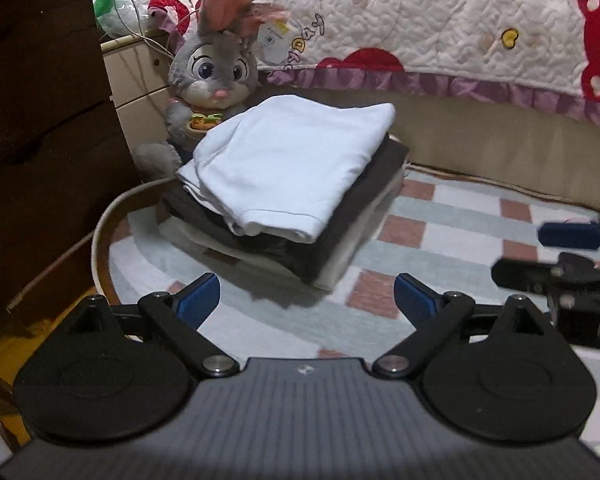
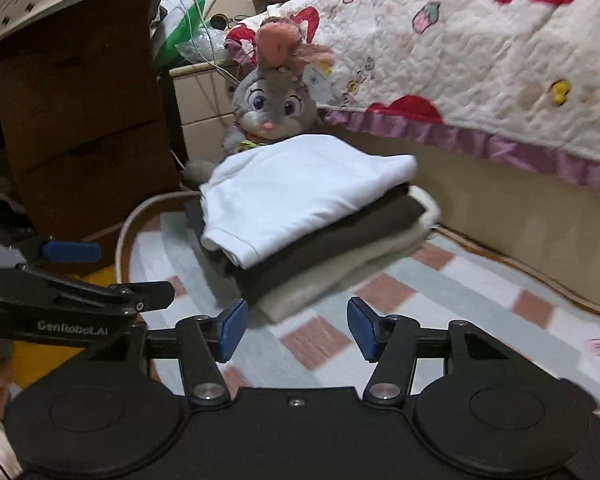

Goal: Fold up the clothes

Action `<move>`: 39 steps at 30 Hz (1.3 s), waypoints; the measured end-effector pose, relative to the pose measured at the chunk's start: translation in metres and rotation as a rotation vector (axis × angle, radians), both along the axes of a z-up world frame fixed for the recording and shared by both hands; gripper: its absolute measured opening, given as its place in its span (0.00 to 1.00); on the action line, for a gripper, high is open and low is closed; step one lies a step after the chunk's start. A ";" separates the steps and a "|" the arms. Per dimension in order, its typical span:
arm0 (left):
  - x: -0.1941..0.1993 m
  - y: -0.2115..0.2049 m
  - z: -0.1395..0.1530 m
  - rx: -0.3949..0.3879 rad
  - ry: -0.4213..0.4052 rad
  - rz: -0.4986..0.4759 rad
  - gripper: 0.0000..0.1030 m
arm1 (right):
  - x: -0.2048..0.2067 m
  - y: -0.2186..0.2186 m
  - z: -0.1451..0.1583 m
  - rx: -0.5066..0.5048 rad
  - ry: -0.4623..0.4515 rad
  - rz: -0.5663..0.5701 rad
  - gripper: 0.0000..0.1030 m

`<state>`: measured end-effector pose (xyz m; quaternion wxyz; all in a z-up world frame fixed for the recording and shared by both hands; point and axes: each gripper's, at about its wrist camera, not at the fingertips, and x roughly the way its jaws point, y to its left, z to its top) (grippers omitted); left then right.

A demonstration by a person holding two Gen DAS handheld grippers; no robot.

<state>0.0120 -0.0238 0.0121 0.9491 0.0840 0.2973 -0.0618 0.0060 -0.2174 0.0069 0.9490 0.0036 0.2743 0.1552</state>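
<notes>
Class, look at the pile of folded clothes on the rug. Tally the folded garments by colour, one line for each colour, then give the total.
White folded garment, top of the pile: 1
Dark brown folded garment, middle: 1
Cream folded garment, bottom: 1
Total: 3, as far as the visible layers show.

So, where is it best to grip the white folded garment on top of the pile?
Probably at its near hem edge, coming from the front: that edge overhangs the dark garment below, so a finger can likely slide underneath. Both the left gripper and right gripper are open.
</notes>
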 end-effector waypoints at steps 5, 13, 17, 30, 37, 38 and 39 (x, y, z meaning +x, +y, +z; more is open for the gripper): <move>-0.013 -0.017 0.000 0.020 -0.002 -0.046 0.93 | -0.022 -0.017 0.002 0.013 0.023 -0.053 0.68; -0.032 -0.041 0.001 0.046 -0.009 -0.103 0.94 | -0.046 -0.033 0.000 0.046 0.034 -0.083 0.71; -0.033 -0.044 0.003 0.063 -0.030 -0.081 0.95 | -0.045 -0.032 0.003 0.053 0.027 -0.055 0.72; -0.029 -0.051 0.001 0.083 0.008 -0.023 0.98 | -0.049 -0.039 0.001 0.054 0.036 -0.094 0.81; -0.030 -0.057 -0.001 0.105 0.015 -0.029 1.00 | -0.041 -0.056 -0.005 0.226 0.134 -0.102 0.81; -0.030 -0.057 -0.001 0.106 0.013 -0.031 1.00 | -0.040 -0.059 -0.006 0.249 0.142 -0.107 0.81; -0.030 -0.058 -0.001 0.111 0.011 -0.033 1.00 | -0.040 -0.060 -0.007 0.255 0.145 -0.114 0.81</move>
